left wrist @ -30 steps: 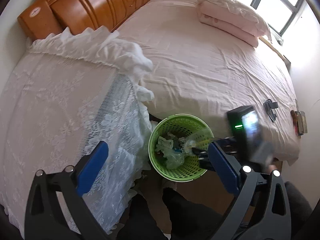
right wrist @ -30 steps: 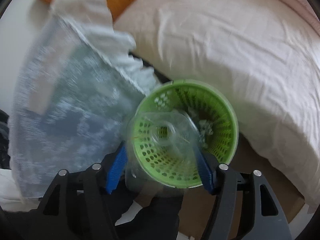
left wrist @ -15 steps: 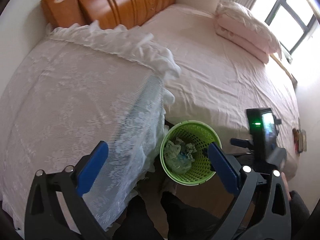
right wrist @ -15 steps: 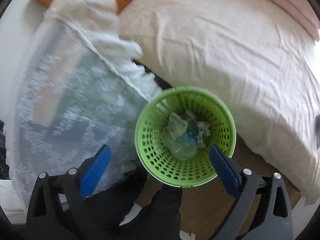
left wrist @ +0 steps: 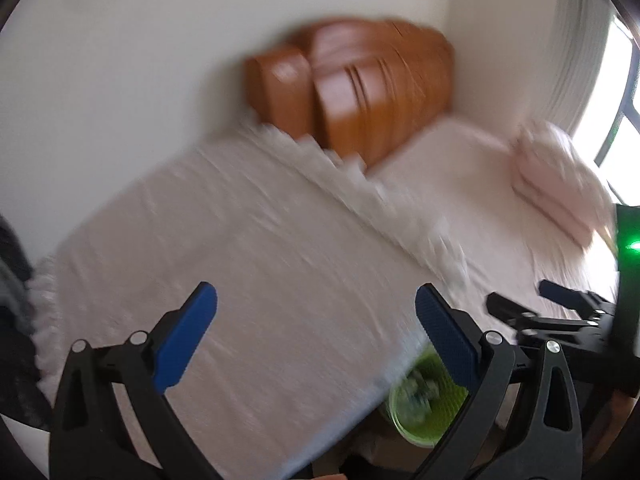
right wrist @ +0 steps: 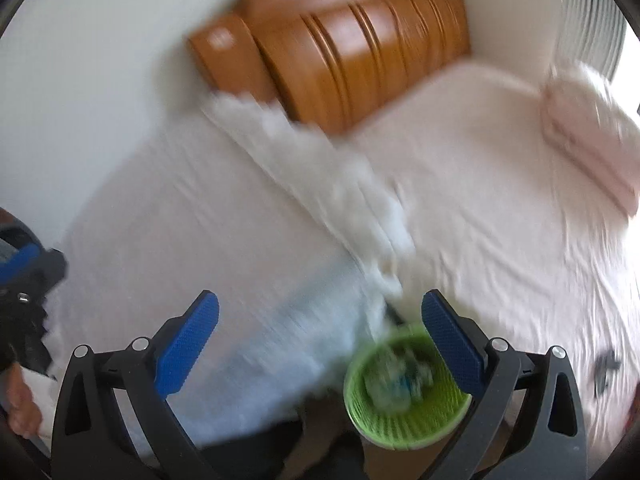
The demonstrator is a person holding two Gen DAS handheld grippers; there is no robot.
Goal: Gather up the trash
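Observation:
A green perforated waste basket (right wrist: 404, 392) stands on the floor between the lace-covered table and the bed, with crumpled clear plastic trash (right wrist: 394, 380) inside it. In the left wrist view the basket (left wrist: 424, 404) shows low down, partly behind my right-hand finger. My right gripper (right wrist: 318, 344) hangs high above the basket, open, nothing between its blue pads. My left gripper (left wrist: 316, 338) is open and empty too, over the white lace cloth (left wrist: 260, 280). Both views are blurred by motion. The right gripper (left wrist: 560, 312) shows at the right edge of the left wrist view.
A bed with a pink sheet (right wrist: 500, 200), a wooden headboard (right wrist: 344, 48) and folded pink bedding (right wrist: 588, 140) fills the right. A white wall lies behind. A small dark object (right wrist: 606, 368) lies on the bed. A hand (right wrist: 18, 396) holds the left gripper at the left edge.
The clear plastic piece left my right gripper and dropped into the basket; its jaws widened. Both grippers then rose and tilted up, so the basket slid down in both views.

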